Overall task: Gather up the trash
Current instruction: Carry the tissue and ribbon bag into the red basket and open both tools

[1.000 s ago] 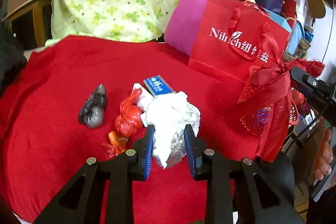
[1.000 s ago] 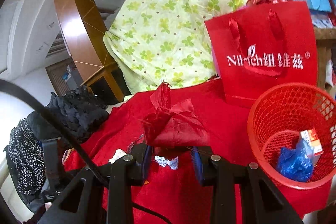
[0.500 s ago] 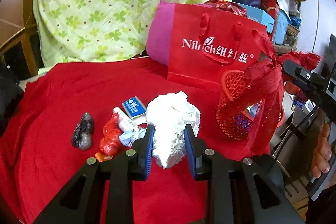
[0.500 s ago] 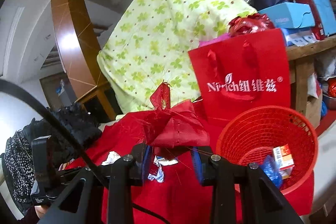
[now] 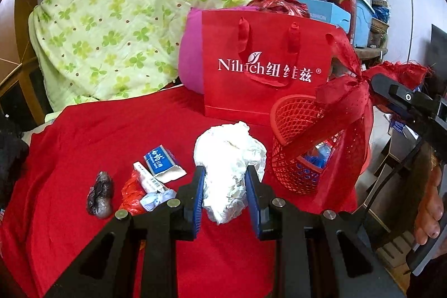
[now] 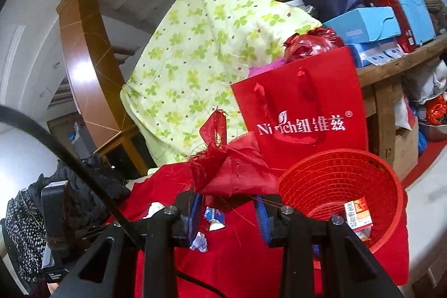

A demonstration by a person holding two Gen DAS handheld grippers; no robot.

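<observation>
left wrist: left hand-held gripper (image 5: 225, 193) pinching one tissue wad (image 5: 230, 158); right hand-held gripper (image 6: 227, 211) pinching one red ribbon (image 6: 232, 169); one basket (image 6: 391, 203).

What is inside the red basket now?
In the red basket lie a small orange-and-white box and something blue. The right claw and its red fabric cover the basket's near side, so more may be hidden.

red cloth (image 5: 92, 130) – basket (image 5: 290, 113) | bag (image 5: 262, 91) | wrappers (image 5: 163, 164) | dark lump (image 5: 100, 194)
</observation>
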